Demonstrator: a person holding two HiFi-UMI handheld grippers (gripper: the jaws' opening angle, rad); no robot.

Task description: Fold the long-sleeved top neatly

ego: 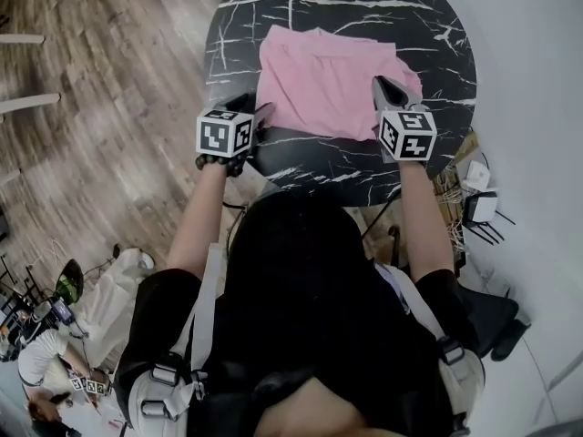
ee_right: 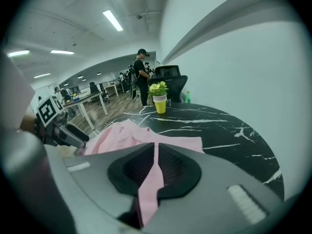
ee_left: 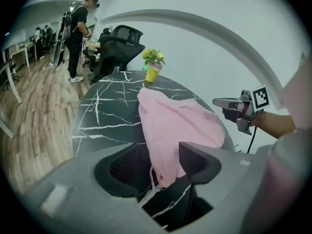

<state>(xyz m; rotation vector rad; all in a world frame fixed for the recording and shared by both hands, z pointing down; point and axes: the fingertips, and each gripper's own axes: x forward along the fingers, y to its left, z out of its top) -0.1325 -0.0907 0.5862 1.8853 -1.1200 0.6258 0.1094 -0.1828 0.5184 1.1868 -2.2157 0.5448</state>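
- Pinching a strip of pink fabric, the right claw point(ee_right: 155, 144) is closed on the near right edge of the long-sleeved top point(ee_right: 122, 133).
- The left claw point(ee_left: 161, 152) stands open. A corner of the top hangs between its jaws and brushes the right-hand one, but nothing clamps it.
- Outward from both claws, the top point(ego: 323, 80) lies rumpled across the middle of the round black surface point(ego: 237, 35), with a yellow cup point(ee_left: 152, 72) of flowers at the far edge.
- Risk: only one side is held, so a pull by the right claw would probably drag the cloth askew and spoil the fold. The loose left corner could also slip out before that claw bites.
- Only the gripper views show how the jaws stand; from the head view the marker cubes hide this.
- Only the head view shows the top's whole outline and both claws at its near edge.
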